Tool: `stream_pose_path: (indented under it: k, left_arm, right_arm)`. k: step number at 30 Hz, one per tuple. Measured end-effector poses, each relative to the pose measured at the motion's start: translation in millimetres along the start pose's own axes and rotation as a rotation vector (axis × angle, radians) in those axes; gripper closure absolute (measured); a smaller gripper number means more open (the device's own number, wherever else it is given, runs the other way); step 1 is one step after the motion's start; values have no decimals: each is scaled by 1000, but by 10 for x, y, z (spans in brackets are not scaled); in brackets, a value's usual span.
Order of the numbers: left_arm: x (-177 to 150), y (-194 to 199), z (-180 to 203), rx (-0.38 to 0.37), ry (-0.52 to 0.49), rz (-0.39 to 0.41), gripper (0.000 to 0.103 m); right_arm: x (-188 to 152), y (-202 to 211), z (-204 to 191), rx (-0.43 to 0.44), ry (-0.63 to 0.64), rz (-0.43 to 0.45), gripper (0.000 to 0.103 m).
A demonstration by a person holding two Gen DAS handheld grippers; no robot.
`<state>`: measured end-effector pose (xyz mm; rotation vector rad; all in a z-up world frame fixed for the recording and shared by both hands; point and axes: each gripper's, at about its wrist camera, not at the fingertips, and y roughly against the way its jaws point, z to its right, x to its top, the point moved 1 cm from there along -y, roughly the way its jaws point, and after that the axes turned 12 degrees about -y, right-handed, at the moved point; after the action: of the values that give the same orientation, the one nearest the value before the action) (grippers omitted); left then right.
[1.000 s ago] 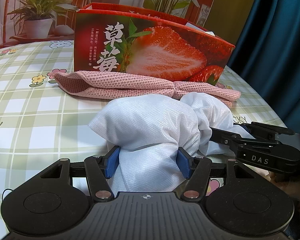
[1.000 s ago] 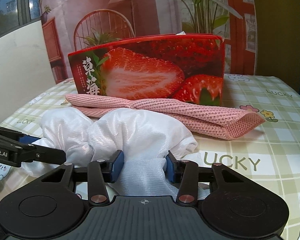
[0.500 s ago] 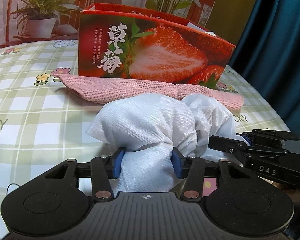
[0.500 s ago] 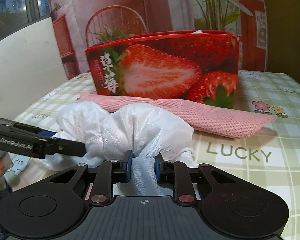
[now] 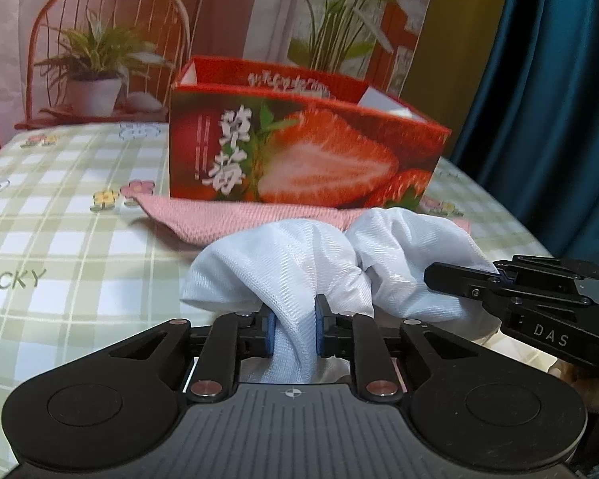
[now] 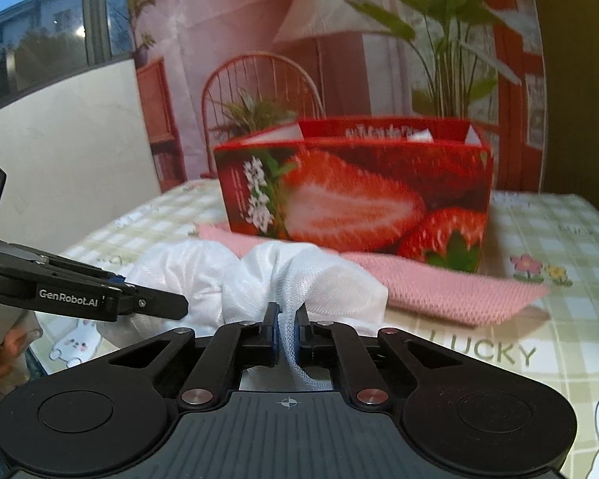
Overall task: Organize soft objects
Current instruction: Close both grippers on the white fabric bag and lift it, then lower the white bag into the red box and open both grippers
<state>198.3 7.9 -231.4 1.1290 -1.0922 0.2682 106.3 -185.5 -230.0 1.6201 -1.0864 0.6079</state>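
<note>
On the left, the left gripper [image 5: 293, 329] is clenched on a bunched fold of the white mesh cloth [image 5: 299, 263], the fabric squeezed into a narrow band between its 2 blue pads [image 5: 270, 333]. The cloth billows out in 2 rounded lobes just ahead of the fingertips, above the checked tablecloth [image 5: 60, 215] that covers the counter. In the right wrist view the same cloth [image 6: 259, 275] spans from the left gripper [image 6: 155, 303], which enters from the left edge, across to the right gripper [image 6: 287, 329].

In the middle, beyond the cloth, a pink knit cloth [image 5: 235, 219] lies flat on the tablecloth, touching the front base of the strawberry-print box [image 5: 307, 155], which stands upright with its top open.

On the right, the right gripper is likewise clamped on the white cloth, pinching a thin twisted strand of it between its pads [image 6: 274, 329]. In the left wrist view it [image 5: 459, 279] reaches in from the right edge against the cloth's right lobe. The pink cloth [image 6: 439, 287] extends rightward past the box [image 6: 355, 195].
</note>
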Motion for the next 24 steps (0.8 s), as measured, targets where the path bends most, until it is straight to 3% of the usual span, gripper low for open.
stream_pose_path:
  k: [5,16,24]
  left_arm:
    - [70,117,28,6,-8,48,92]
    - [373,244,26,15,-55,137,93]
    - [850,275,0,32,-129,209,93]
  right_arm:
    - [71,85,-69,13,24,41,97]
    - [350,198,-86,34,45,122,98]
    - [720,216,-56,43,67,183,98]
